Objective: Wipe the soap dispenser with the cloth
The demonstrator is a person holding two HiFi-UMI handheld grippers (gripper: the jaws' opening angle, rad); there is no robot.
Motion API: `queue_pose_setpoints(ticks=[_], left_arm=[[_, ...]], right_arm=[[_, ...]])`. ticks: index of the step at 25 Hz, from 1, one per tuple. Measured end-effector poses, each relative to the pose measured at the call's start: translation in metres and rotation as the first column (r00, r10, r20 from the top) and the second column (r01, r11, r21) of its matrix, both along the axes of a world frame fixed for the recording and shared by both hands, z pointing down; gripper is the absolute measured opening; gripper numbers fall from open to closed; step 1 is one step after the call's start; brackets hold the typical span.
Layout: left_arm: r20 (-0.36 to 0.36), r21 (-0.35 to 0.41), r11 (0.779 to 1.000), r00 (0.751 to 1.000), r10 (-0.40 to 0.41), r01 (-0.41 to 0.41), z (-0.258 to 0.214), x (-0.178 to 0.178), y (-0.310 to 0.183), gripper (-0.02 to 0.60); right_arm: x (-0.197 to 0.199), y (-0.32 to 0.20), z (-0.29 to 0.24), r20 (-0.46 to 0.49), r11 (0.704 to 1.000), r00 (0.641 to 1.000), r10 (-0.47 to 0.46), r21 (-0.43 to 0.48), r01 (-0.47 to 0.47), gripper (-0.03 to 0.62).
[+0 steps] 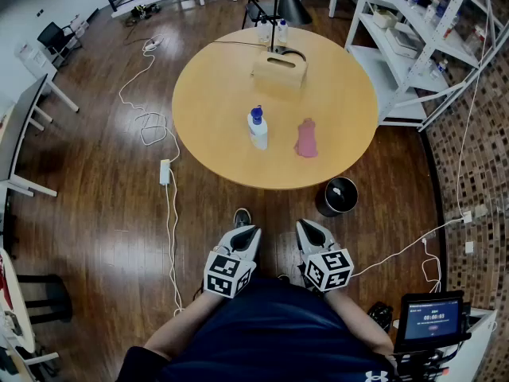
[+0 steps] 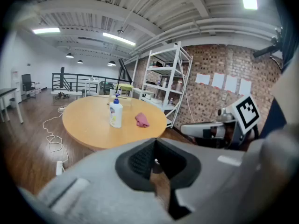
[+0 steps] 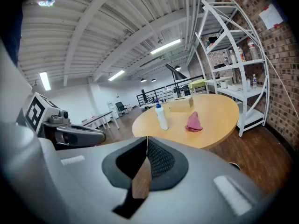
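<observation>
Nearest the lens we mark the person's dark blue shirt (image 1: pixel 270 333), with a white emblem at its lower edge that the frame cuts off. Just ahead of it are the left hand-held gripper (image 1: pixel 254 231) and the right hand-held gripper (image 1: pixel 303 224). Each carries a cube of black-and-white square markers. In each gripper's own view we see its jaws fully closed, pad against pad, with nothing between them.

We take the soap dispenser (image 1: pixel 258 129) as landmark. It is a white bottle with a blue pump and stands upright on the round wooden tabletop (image 1: pixel 208 138), well apart from both grippers. Its label bears blue print too small for us to read. The pink cloth (image 1: pixel 306 138) lies crumpled just to the right of the dispenser, not touching it. A wooden tissue box (image 1: pixel 280 68) sits beyond the dispenser.

Only the head view shows the black bin (image 1: pixel 338 196) on the floor, nearer the person than the dispenser. It also shows a small screen (image 1: pixel 432 318) whose figures we cannot read. Only the left gripper view shows pale sheets (image 2: pixel 217 80) on the brick wall, right of the dispenser. Any writing on them is illegible.
</observation>
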State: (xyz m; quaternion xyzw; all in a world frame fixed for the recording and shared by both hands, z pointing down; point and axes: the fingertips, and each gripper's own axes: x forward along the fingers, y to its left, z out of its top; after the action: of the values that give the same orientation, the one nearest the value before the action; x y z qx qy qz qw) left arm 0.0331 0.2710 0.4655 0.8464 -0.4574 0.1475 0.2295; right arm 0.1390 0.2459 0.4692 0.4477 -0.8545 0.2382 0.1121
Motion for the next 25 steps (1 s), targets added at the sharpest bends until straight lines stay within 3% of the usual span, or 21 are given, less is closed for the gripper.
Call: queue_pose_setpoints(ticks=[7, 8, 9, 10, 11, 15, 18, 21, 22, 23, 25], left_arm=[[-0.080, 0.085, 0.996, 0.997, -0.019, 0.025, -0.025, -0.058, -0.143, 0.003], [-0.075, 0.097, 0.995, 0.997, -0.002, 0.010, -0.029, -0.065, -0.162, 0.005], [-0.065, 0.104, 0.994, 0.998, 0.023, -0.016, -0.032, -0.072, -0.179, 0.051], [-0.054, 0.105, 0.993, 0.997, 0.052, -0.046, -0.033, -0.077, -0.194, 0.116], [-0.040, 0.103, 0.992, 0.996, 0.079, -0.075, -0.032, -0.083, -0.206, 0.140], [0.048, 0.103, 0.981, 0.985, 0.163, -0.167, -0.017, -0.102, -0.246, 0.172], [0.096, 0.100, 0.969, 0.971, 0.217, -0.227, -0.013, -0.098, -0.261, 0.229], [0.117, 0.102, 0.966, 0.967, 0.225, -0.237, -0.010, -0.091, -0.271, 0.232], [0.113, 0.097, 0.967, 0.968, 0.224, -0.235, -0.009, -0.089, -0.270, 0.232], [0.113, 0.097, 0.966, 0.967, 0.227, -0.238, -0.007, -0.087, -0.269, 0.232], [0.141, 0.112, 0.956, 0.957, 0.254, -0.270, -0.002, -0.085, -0.263, 0.232]], right_arm=[[0.001, -0.140, 0.017, -0.043, 0.980, 0.980, 0.197, -0.002, -0.197, 0.013], [0.004, -0.163, 0.020, -0.044, 0.975, 0.974, 0.221, -0.007, -0.221, 0.020], [0.009, -0.185, 0.026, -0.054, 0.969, 0.968, 0.245, -0.017, -0.247, 0.042], [0.015, -0.206, 0.035, -0.076, 0.961, 0.960, 0.271, -0.034, -0.274, 0.088], [0.023, -0.225, 0.047, -0.109, 0.951, 0.949, 0.297, -0.057, -0.304, 0.138], [0.051, -0.277, 0.103, -0.222, 0.880, 0.894, 0.389, -0.198, -0.431, 0.171], [0.053, -0.294, 0.139, -0.242, 0.846, 0.891, 0.384, -0.295, -0.444, 0.227], [0.052, -0.301, 0.167, -0.316, 0.835, 0.893, 0.319, -0.353, -0.423, 0.281], [0.053, -0.300, 0.174, -0.345, 0.838, 0.895, 0.283, -0.365, -0.405, 0.235], [0.052, -0.298, 0.175, -0.353, 0.848, 0.902, 0.250, -0.370, -0.380, 0.115], [0.036, -0.297, 0.154, -0.284, 0.886, 0.934, 0.218, -0.343, -0.311, 0.082]])
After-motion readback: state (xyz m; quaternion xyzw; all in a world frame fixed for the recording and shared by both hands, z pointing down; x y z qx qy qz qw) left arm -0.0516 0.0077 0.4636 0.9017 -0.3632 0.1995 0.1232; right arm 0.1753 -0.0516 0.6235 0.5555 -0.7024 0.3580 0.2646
